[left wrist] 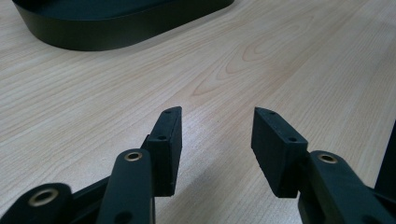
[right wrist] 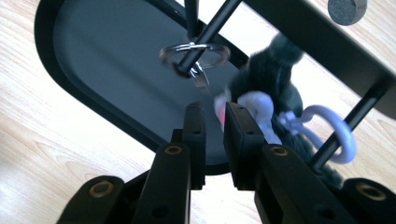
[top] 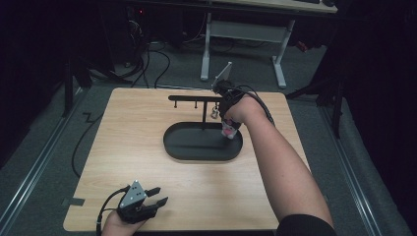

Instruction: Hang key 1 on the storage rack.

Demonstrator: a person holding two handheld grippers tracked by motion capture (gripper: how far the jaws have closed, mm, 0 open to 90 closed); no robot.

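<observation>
Two grippers over one pale wood-grain table [top: 147,147], rounded at the corners. Near the table's far edge, right of centre: a matt black oval tray [top: 192,147] with a low smooth wall, a thin black post rising from it to a flat crossbar [top: 189,98] with short pegs beneath. Right gripper [right wrist: 215,109] at the crossbar's right end, above the tray's right end, jaws nearly together with a narrow slit between, nothing pinched. Just past the jaw tips, a fuzzy dark grey plush charm [right wrist: 275,81] with a pale lilac patch and a glossy lilac plastic clip [right wrist: 327,133] looped round one peg. Beside it on another peg, a shiny steel key ring [right wrist: 194,53], round and thin. Left gripper [left wrist: 217,126] low over the near edge, close to the near left corner, ribbed black pads spread wide over bare wood, brass-coloured rivets on the arms. No readable writing or marks anywhere.
</observation>
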